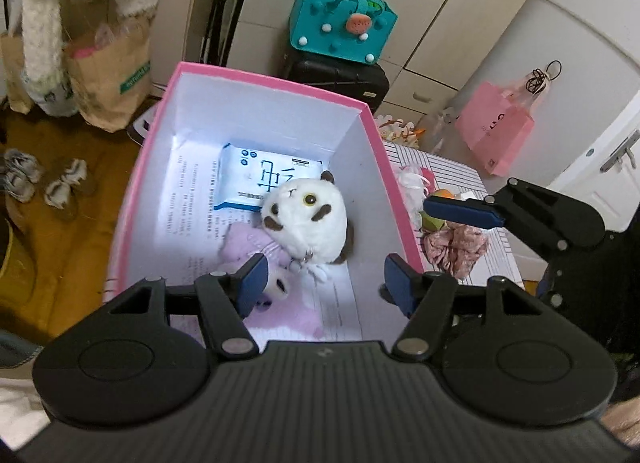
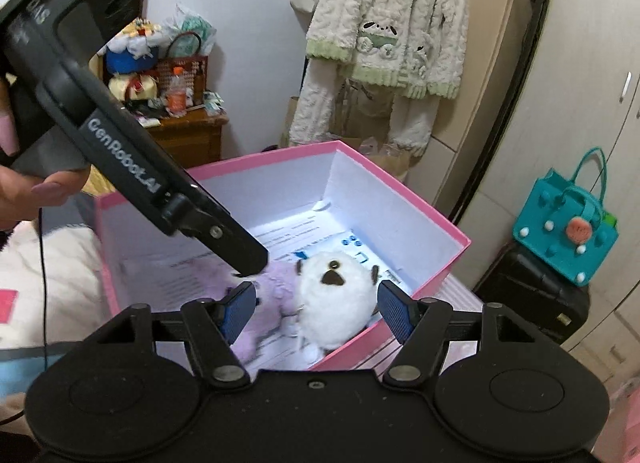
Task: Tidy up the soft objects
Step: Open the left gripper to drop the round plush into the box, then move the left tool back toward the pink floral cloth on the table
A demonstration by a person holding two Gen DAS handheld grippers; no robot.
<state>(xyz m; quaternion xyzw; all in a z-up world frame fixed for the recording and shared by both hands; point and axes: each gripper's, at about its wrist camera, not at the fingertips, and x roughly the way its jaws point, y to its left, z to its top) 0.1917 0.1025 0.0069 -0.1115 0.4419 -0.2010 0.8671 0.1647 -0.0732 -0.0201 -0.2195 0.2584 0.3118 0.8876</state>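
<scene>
I had the white plush [image 1: 306,219] and the lilac plush [image 1: 250,241] lying in the pink box [image 1: 256,79] beside a tissue pack [image 1: 264,177] (its print unreadable). My left gripper [image 1: 324,281] and right gripper [image 2: 316,309] stood open and empty. A floral scrunchie [image 1: 456,245] lay outside, probably next. "GenRobot.AI" marked the left gripper's arm.

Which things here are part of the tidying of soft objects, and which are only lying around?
Part of the job:
- pink box
- white plush toy
- purple plush toy
- tissue pack
- floral scrunchie

Just lying about:
- teal bag
- black suitcase
- pink paper bag
- shoes
- fleece jacket
</scene>
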